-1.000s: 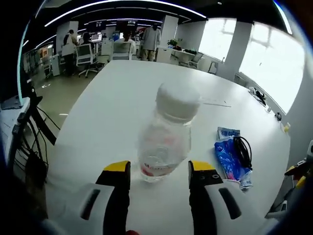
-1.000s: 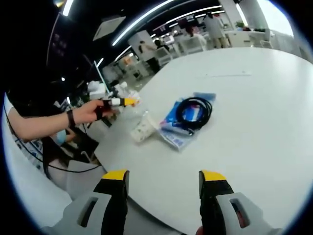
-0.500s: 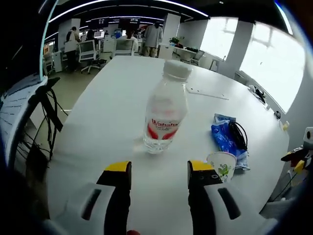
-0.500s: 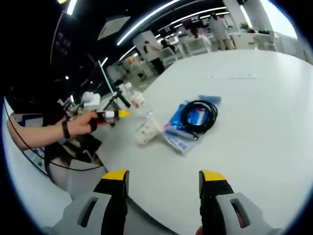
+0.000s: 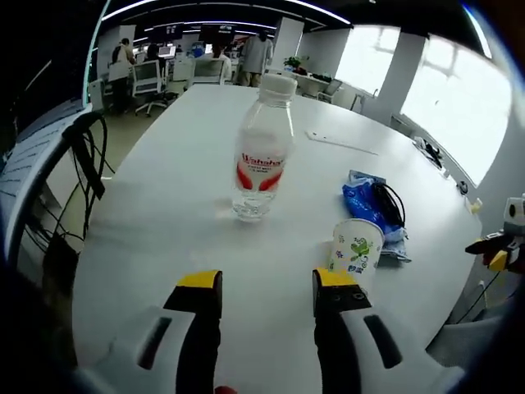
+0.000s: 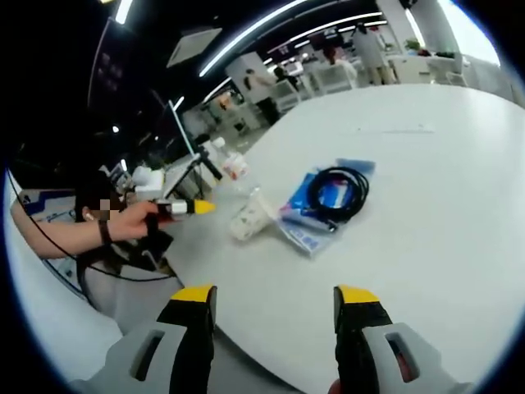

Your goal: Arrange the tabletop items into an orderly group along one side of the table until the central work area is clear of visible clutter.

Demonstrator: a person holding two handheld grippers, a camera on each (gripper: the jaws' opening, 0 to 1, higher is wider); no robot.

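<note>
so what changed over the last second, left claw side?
The left claw let go of the water bottle and backed off; the bottle now stands free on the table. The right claw stayed open and empty. Paper cup, blue packet unmoved.

Bare white table (image 5: 164,205) lay open ahead of the left gripper (image 5: 267,283), its jaws apart. A water bottle (image 5: 262,148) stood upright straight ahead, blocking the middle. A paper cup (image 5: 354,250) stood just beside the right jaw, near a blue packet (image 5: 365,205) with a black cable (image 5: 390,205) on it. Before the right gripper (image 6: 277,297), also with jaws apart, the tabletop stretched clear.
</note>
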